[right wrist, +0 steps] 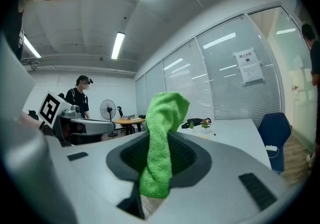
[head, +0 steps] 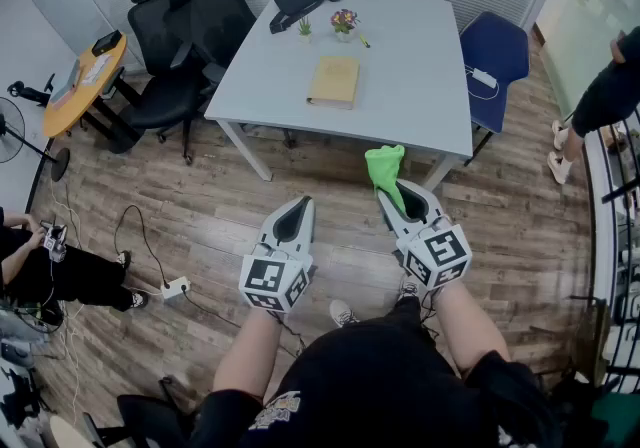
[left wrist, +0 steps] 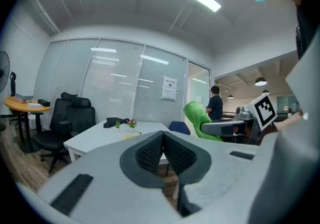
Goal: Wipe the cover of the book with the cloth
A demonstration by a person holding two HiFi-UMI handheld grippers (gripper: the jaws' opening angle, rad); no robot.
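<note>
A tan book [head: 335, 81] lies flat on the white table [head: 420, 86], well ahead of both grippers. My right gripper [head: 392, 196] is shut on a bright green cloth [head: 387, 171], which sticks up past its tips; in the right gripper view the cloth [right wrist: 162, 143] hangs folded between the pads. My left gripper [head: 298, 204] is shut with nothing in it, its ribbed pads [left wrist: 150, 152] pressed together. Both grippers hover over the wooden floor, short of the table's near edge. From the left gripper view the book [left wrist: 131, 136] is a small pale patch on the table.
A black bag [head: 300, 1], small potted plants [head: 343, 22] and a pen sit at the table's far side. Black office chairs [head: 185, 36] stand left, a blue chair [head: 495, 61] right. A round orange table [head: 85, 81], floor cables and people at both edges surround the area.
</note>
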